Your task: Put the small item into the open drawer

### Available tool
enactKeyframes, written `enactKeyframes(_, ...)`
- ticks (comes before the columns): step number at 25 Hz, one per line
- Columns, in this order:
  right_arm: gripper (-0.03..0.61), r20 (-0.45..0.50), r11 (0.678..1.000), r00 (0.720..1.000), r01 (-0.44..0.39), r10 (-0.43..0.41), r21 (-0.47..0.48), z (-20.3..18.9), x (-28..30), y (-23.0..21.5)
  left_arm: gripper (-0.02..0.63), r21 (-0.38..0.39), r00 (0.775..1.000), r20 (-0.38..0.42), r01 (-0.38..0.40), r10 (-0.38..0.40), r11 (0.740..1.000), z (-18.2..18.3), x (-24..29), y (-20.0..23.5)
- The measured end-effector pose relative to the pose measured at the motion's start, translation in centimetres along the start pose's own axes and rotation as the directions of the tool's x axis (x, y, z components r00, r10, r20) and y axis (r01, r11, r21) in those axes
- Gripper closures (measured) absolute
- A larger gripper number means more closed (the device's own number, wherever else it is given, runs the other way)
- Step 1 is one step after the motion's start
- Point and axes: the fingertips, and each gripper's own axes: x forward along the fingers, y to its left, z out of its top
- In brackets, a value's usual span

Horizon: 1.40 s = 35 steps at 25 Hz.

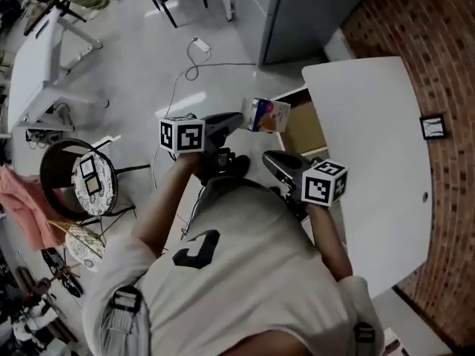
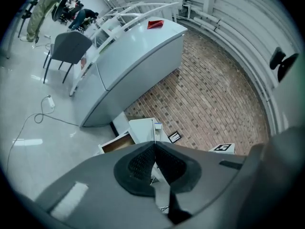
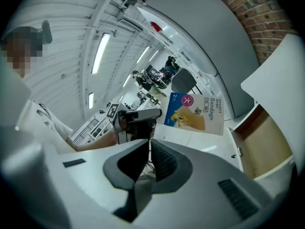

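The small item is a flat bandage box [image 1: 267, 115], blue and white with a yellow picture [image 3: 195, 112]. My left gripper [image 1: 241, 119] is shut on its edge and holds it in the air just left of the open drawer [image 1: 306, 128]. In the left gripper view only the box's thin edge [image 2: 157, 126] shows past the closed jaws [image 2: 154, 142], with the wooden drawer [image 2: 116, 144] below and beyond. My right gripper [image 1: 269, 158] hangs nearer the person, in front of the drawer [image 3: 262, 142], its jaws [image 3: 149, 141] shut with nothing between them.
The drawer sits under a white tabletop [image 1: 371, 162] against a brick wall [image 1: 445, 65]; a small framed picture [image 1: 433, 126] stands by the wall. A grey cabinet [image 1: 312, 13] is beyond the drawer. A cable with a plug [image 1: 199, 50] lies on the floor, and a round stool [image 1: 78, 176] stands at the left.
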Motion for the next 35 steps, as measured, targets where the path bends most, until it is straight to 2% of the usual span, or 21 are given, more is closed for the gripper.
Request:
enactKeyframes(4, 0.565, 0.033, 0.995, 0.995, 0.091, -0.092, 0.029, 1.3, 0.4, -1.6, 0.611, -0.023, 0.997, -0.048, 0.061, -0.062, 0.998, 1.9, 1.9, 2.0)
enactKeyframes(8, 0.565, 0.092, 0.983, 0.980, 0.172, -0.178, 0.066, 2.1, 0.1, -2.8, 0.611, 0.002, 0.990, -0.099, 0.101, -0.101, 0.995, 3.4, 3.8, 3.4)
enactKeyframes(15, 0.565, 0.163, 0.945, 0.938, 0.278, -0.306, 0.171, 2.0, -2.0, -4.7, 0.611, 0.007, 0.964, -0.205, 0.174, -0.169, 0.985, 3.5, 8.0, 3.5)
enactKeyframes(21, 0.565, 0.201, 0.906, 0.896, 0.346, -0.397, 0.244, 1.5, -4.1, -5.4, 0.611, -0.010, 0.931, -0.294, 0.222, -0.215, 0.975, 2.6, 11.2, 3.0)
enactKeyframes(26, 0.565, 0.233, 0.874, 0.862, 0.371, -0.449, 0.314, 0.3, -6.1, -6.2, 0.611, 0.006, 0.898, -0.389, 0.228, -0.208, 0.974, 1.3, 14.2, 2.6)
enactKeyframes(29, 0.565, 0.270, 0.866, 0.844, 0.368, -0.464, 0.339, 0.1, -7.2, -6.5, 0.611, 0.031, 0.887, -0.423, 0.219, -0.186, 0.975, 0.8, 15.3, 2.3)
enactKeyframes(32, 0.565, 0.313, 0.866, 0.831, 0.341, -0.460, 0.366, -0.1, -8.2, -6.7, 0.611, 0.048, 0.881, -0.446, 0.198, -0.157, 0.979, -0.1, 16.0, 1.9)
enactKeyframes(35, 0.565, 0.339, 0.883, 0.839, 0.301, -0.425, 0.361, -0.1, -8.9, -7.0, 0.611, 0.074, 0.874, -0.473, 0.166, -0.112, 0.983, -1.5, 16.8, 1.6)
